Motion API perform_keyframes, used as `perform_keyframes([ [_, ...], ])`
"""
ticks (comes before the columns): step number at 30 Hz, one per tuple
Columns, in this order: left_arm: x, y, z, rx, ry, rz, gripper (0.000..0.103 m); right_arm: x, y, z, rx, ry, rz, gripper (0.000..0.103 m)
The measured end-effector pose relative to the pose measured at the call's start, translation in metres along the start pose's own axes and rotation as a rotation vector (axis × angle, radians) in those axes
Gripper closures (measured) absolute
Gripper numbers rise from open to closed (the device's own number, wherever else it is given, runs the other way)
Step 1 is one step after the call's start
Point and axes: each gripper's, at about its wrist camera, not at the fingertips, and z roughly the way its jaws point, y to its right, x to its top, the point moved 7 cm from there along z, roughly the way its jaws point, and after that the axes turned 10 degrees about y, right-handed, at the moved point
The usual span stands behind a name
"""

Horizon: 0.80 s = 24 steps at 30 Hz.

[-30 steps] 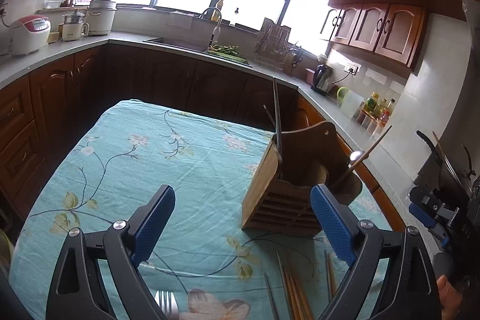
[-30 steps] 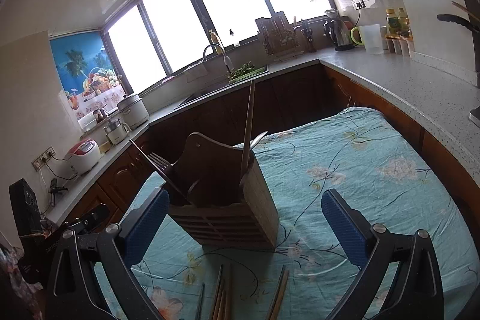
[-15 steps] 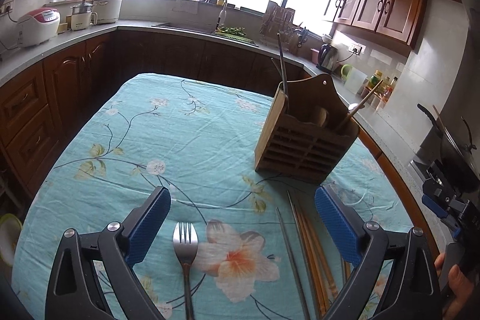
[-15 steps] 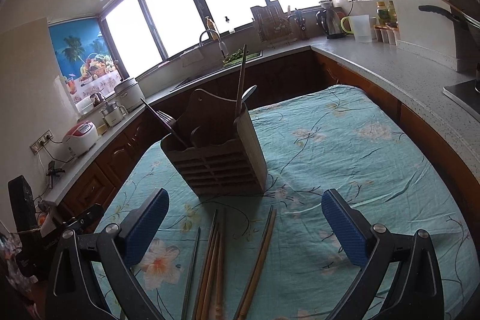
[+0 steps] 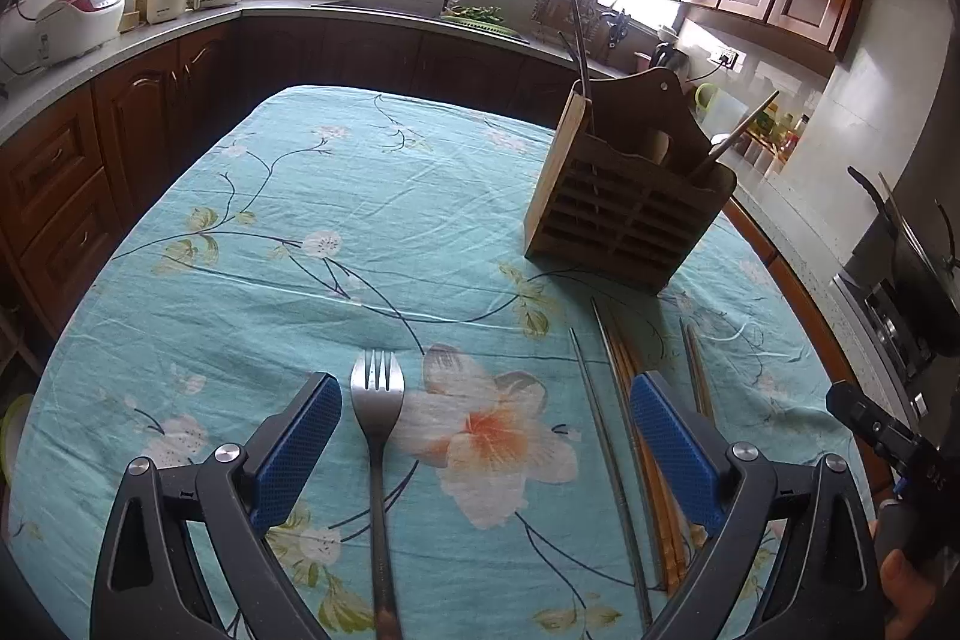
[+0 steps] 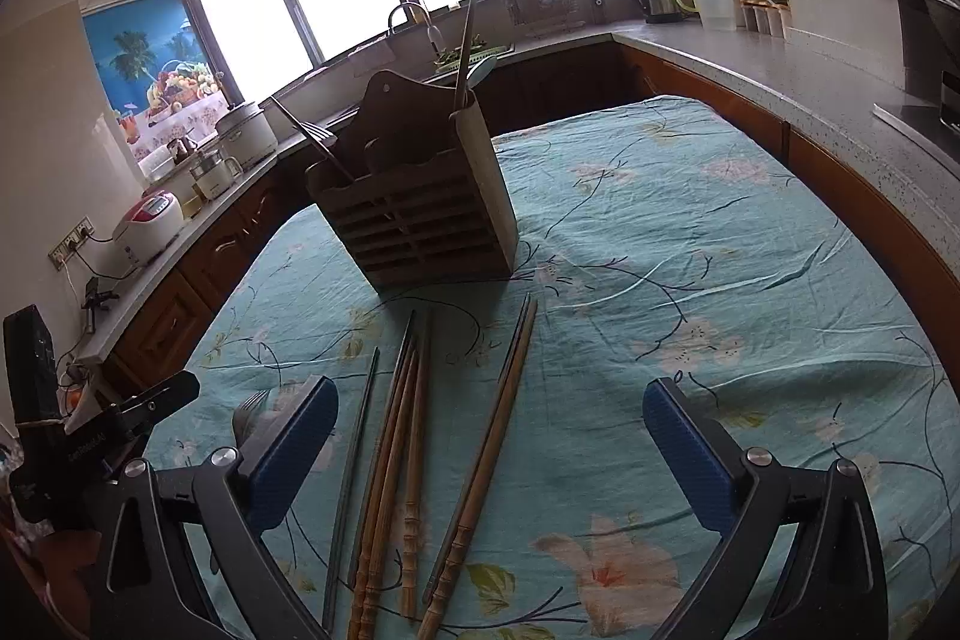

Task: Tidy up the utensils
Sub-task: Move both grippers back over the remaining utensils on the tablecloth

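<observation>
- Left wrist view: the left gripper [image 5: 483, 427] is spread wide and holds nothing; its two blue pads [image 5: 297, 451] are far from each other above the tablecloth [image 5: 288, 232].
- A metal fork [image 5: 377, 436] lies flat on the cloth between the pads, closer to the left pad, with its tines pointing toward the wooden utensil holder [image 5: 627, 202].
- The holder stands upright, beyond the fork and to its right. Some thin handles stick up from its compartments; what kind they are I cannot tell.
- Between the holder and the right pad lie a thin metal chopstick [image 5: 606, 454] and a group of wooden chopsticks [image 5: 645, 460], side by side, all pointing toward the holder.
- At the right edge, a person's hand [image 5: 900, 580] holds the other tool.
- Right wrist view: the right gripper [image 6: 489, 436] is also spread wide and empty.
- The wooden utensil holder [image 6: 420, 214] stands in front of it, a little to the left.
- Chopsticks lie on the cloth between this holder and the gripper: one grey stick [image 6: 351, 484] most to the left, a bundle of wooden ones [image 6: 393, 460] beside it, and one pair [image 6: 489, 448] a little apart to the right.
- The fork's tines [image 6: 252, 409] show just behind the left pad.
</observation>
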Motion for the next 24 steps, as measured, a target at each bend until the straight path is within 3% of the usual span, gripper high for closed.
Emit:
perform_keyframes([
  [13, -0.009, 0.016, 0.029, -0.014, -0.106, 0.040, 0.007, -0.001, 0.001, 0.010, 0.004, -0.004, -0.005, 0.004],
  [16, -0.009, 0.020, 0.035, -0.020, -0.112, 0.053, 0.008, 0.000, 0.004, 0.014, -0.001, -0.007, 0.000, 0.013],
  [24, -0.005, 0.029, 0.057, -0.050, -0.144, 0.057, 0.027, 0.002, 0.011, 0.032, 0.001, -0.037, 0.031, 0.046],
])
